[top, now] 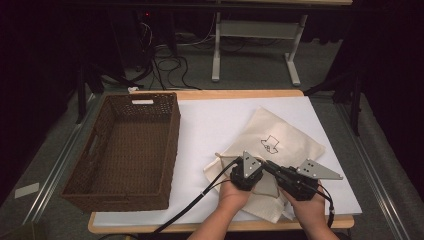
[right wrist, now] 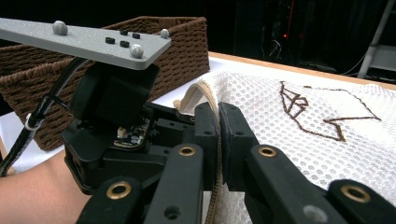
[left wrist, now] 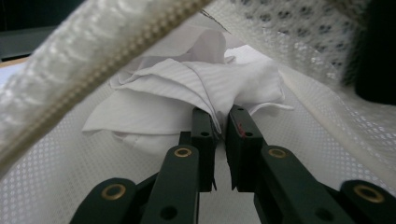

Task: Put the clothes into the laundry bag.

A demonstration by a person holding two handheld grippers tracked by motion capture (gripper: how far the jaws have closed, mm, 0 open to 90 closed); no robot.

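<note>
Cloth could snag on the zipper edge

Inside the mesh laundry bag (top: 280, 145), which lies on the white worktop (top: 210, 125) to the right of the brown wicker basket (top: 125, 150), our left gripper (left wrist: 222, 122) has its jaws pinched narrow on a fold of the crumpled white cloth (left wrist: 187, 88). Our right gripper (right wrist: 217, 122) has its jaws closed on the bag's zippered rim (right wrist: 205, 93), holding the mouth up beside the left hand (top: 232, 197).

We judge the risks as follows. The left jaws bite only a thin fold, so the cloth may slip free if we pull fast, or come out only partly and drag the bag along. The zipper (left wrist: 116, 51) arches close above the left gripper, so cloth or jaws could catch on its teeth. If the right grip on the rim slackens, the mouth would collapse over the left gripper and block its way. The two grippers sit very near each other, so a careless turn could knock them together.
</note>
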